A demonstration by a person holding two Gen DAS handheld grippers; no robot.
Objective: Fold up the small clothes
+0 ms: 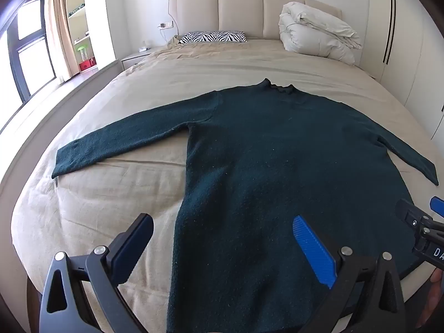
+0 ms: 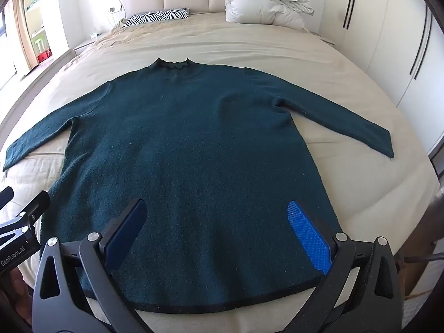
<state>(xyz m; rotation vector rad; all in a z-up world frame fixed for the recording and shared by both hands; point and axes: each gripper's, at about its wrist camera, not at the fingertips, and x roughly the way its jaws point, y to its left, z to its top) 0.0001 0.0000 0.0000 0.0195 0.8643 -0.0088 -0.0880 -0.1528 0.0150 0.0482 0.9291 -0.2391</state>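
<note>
- The dark green sweater (image 2: pixel 188 144) lay flat, front up, on the beige sheet (image 2: pixel 347 172) of the bed, collar toward the headboard, both sleeves spread out to the sides
- Your left gripper (image 1: pixel 222 238) hovered over the hem's left part with its jaws wide apart, holding nothing
- Your right gripper (image 2: pixel 219 222) hung over the lower body, equally wide open and empty
- The knit looked thick, soft and limp, so you could expect it to sag and drape rather than hold shape; probably grippy, not slippery
- Good holds seemed to be the left cuff (image 1: pixel 59 166), the right cuff (image 2: pixel 385 144), or the dark-trimmed hem (image 2: pixel 222 305), pinching through both layers
</note>
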